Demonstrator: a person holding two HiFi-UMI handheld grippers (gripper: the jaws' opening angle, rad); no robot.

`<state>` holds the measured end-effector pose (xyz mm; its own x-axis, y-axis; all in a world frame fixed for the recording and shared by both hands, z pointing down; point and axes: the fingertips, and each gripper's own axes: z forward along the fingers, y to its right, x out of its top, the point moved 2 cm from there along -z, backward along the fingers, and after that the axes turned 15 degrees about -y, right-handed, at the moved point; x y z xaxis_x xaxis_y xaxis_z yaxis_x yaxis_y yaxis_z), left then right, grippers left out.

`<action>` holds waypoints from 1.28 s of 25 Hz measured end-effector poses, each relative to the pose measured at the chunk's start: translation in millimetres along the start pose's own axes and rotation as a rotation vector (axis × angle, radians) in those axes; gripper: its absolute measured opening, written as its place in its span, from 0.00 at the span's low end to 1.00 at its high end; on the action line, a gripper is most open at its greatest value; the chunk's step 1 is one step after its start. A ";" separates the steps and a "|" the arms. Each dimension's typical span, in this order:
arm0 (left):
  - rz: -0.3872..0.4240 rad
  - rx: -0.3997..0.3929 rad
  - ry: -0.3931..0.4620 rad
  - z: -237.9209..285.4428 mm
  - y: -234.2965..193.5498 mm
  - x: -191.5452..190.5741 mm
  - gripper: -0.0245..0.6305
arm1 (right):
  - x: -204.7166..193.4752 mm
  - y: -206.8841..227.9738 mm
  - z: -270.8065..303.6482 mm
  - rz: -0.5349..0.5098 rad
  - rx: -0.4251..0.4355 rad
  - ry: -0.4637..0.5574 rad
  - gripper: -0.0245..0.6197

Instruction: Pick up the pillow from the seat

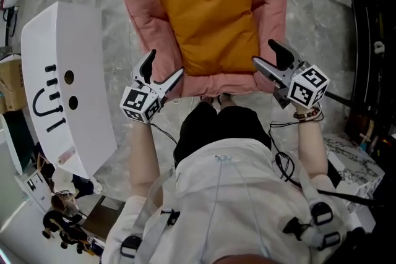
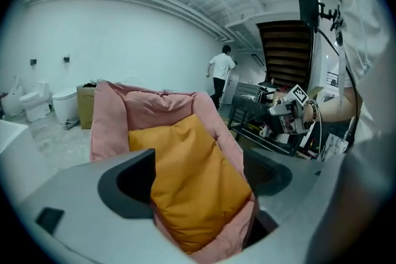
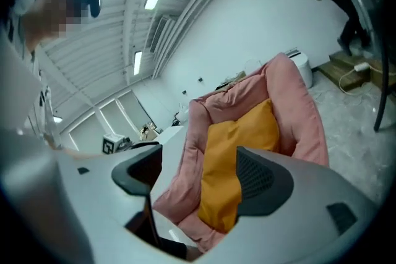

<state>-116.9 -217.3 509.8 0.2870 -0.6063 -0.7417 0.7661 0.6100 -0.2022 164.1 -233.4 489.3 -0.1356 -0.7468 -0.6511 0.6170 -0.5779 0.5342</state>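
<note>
Head view: the orange soft fabric pillow (image 1: 210,15) lies flat in the middle of the pink padded seat (image 1: 272,3), and the raised pink rim is around it on all sides. My left gripper (image 1: 163,68) hangs at the near-left corner of the seat and my right gripper (image 1: 270,57) at the near-right corner. Both are released, jaws apart, nothing in them, and neither touches the pillow yet. Beside the seat, on my left, stands a white curved panel with black marks (image 1: 68,83).

Left gripper view: the pillow shows between my two open jaws but further away, so no pad is on it. I should go fwd and down to its near-left edge, and take a fold of orange cloth only, w/o the pink rim under it.

Right gripper view: same picture, jaws wide, and the pillow is beyond them. I think it is best to bite the near-right edge, close both sides approx. together, then lift level so the soft pillow does not sag or slip out.

Count: 1 pillow, 1 seat, 2 grippers w/ 2 jaws each, 1 panel.
</note>
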 end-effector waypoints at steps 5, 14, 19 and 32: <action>-0.051 0.010 -0.052 35.0 -34.2 -22.3 0.70 | -3.1 42.8 25.3 -0.039 -0.043 -0.054 0.59; -0.120 -0.071 -0.075 99.7 -88.7 -45.9 0.70 | -5.1 97.4 65.6 0.035 -0.049 -0.073 0.59; -0.150 -0.119 -0.137 135.2 -111.0 -72.6 0.70 | -26.6 128.7 110.9 -0.002 -0.067 -0.189 0.60; -0.280 -0.254 -0.231 193.0 -149.4 -98.1 0.84 | -46.8 200.9 167.6 0.009 -0.135 -0.320 0.63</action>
<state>-148.5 -347.4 736.2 0.2314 -0.8464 -0.4797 0.6754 0.4946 -0.5470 164.5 -369.7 717.5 -0.3530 -0.8293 -0.4333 0.7133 -0.5382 0.4489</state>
